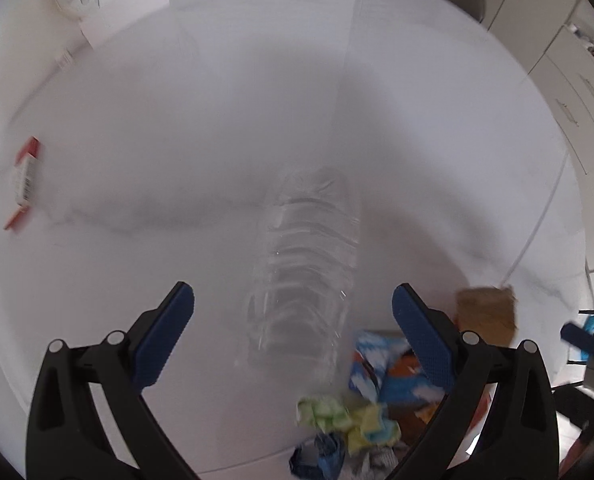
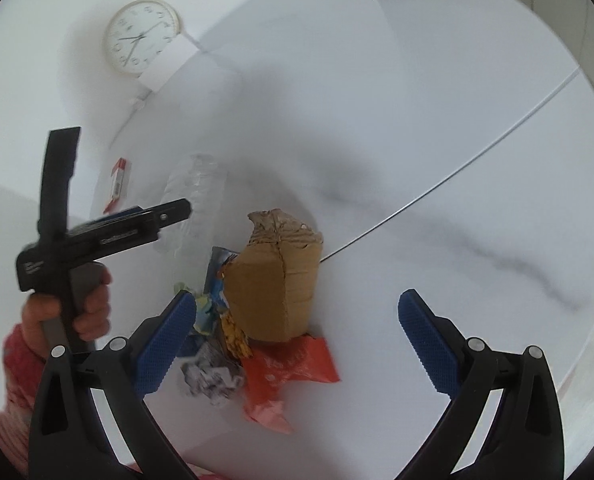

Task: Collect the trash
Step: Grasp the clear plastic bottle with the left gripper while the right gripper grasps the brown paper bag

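The left gripper (image 1: 293, 304) hangs over the white marble table (image 1: 137, 140) with its blue-padded jaws spread wide and nothing between them but air, lined up along a clear plastic bottle (image 1: 305, 264) that lies flat in the centre of the left wrist view. The right gripper (image 2: 297, 312) is just as wide apart and empty, low in its own frame, looking at the heap: a torn cardboard box (image 2: 277, 280) standing at centre, a red wrapper (image 2: 289, 372) flat beneath it, a crumpled grey paper ball (image 2: 211, 376) to the lower left, and a blue printed packet (image 1: 381, 364) beside a yellow-green wad (image 1: 337, 416). A small red and white carton (image 1: 25, 176) lies well apart at the left edge. The bottle looks like the next pick (everything is blurred, so the hand seems mid-swing). I'd settle the jaws astride its ribbed middle, across the width rather than along it, and close gently, since thin plastic will likely buckle or squirt out. A clock (image 2: 141, 36) sits at upper left.
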### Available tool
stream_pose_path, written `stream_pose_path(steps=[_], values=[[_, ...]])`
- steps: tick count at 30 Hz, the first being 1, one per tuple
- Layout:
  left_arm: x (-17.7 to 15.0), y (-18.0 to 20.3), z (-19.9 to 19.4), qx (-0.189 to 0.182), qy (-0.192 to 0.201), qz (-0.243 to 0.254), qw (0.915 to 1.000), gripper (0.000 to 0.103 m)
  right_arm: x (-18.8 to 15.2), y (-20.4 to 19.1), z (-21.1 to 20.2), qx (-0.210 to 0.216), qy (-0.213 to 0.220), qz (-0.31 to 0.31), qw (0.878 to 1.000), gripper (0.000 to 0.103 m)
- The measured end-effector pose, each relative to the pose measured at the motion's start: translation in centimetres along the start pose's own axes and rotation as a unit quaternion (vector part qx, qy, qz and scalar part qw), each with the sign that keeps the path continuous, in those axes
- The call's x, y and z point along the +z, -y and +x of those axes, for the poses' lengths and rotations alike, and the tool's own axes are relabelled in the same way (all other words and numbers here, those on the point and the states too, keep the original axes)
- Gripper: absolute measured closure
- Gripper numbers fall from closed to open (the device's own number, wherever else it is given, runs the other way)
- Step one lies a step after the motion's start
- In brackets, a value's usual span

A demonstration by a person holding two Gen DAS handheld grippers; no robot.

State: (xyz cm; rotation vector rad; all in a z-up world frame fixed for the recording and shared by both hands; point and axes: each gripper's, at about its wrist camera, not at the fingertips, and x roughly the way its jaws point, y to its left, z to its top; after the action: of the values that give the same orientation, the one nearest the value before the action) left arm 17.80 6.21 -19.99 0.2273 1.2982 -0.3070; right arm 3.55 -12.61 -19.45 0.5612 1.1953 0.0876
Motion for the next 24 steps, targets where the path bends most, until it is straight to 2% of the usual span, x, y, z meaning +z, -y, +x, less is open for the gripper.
stream_pose_path(steps=[1, 3, 5, 6, 11, 16, 22, 24], values=[[0.3, -0.3, 0.8, -0.004, -0.011, -0.007, 0.9999, 0.008, 0.1, -0.1, 0.5, -0.001, -0.004, 0.008, 1.000, 0.003], [0.4, -0.6, 1.6, -0.016, -0.023, -0.014, 0.9995, 0.017, 0.1, -0.2, 1.1, -0.003, -0.010, 0.018, 1.000, 0.003], [0.5, -0.8, 2.2, -0.029, -0.033, -0.020, 0.9989, 0.033, 0.2, -0.7, 1.7, -0.002, -0.016, 0.026, 1.000, 0.003], [0.5, -1.0, 2.5, -0.038, -0.038, -0.026, 0.9982, 0.038, 0.2, -0.9, 1.9, -0.002, -0.018, 0.029, 0.999, 0.003], [0.3, -1.3, 2.2, -0.057, -0.030, -0.037, 0.9972, 0.039, 0.3, -2.6, 3.4, -0.016, -0.031, 0.034, 0.999, 0.003], [-0.5, -2.2, 1.1, -0.066, -0.004, -0.041, 0.9970, 0.039, 0.5, -3.5, 5.1, -0.041, -0.039, 0.048, 0.997, 0.003], [-2.2, -2.9, -1.5, -0.065, 0.026, -0.045, 0.9965, 0.039, 1.5, -2.6, 7.7, -0.075, -0.055, 0.084, 0.992, 0.003], [-3.0, -2.8, -2.4, -0.069, 0.033, -0.048, 0.9959, 0.039, 1.6, -2.1, 7.7, -0.072, -0.053, 0.094, 0.992, 0.003]])
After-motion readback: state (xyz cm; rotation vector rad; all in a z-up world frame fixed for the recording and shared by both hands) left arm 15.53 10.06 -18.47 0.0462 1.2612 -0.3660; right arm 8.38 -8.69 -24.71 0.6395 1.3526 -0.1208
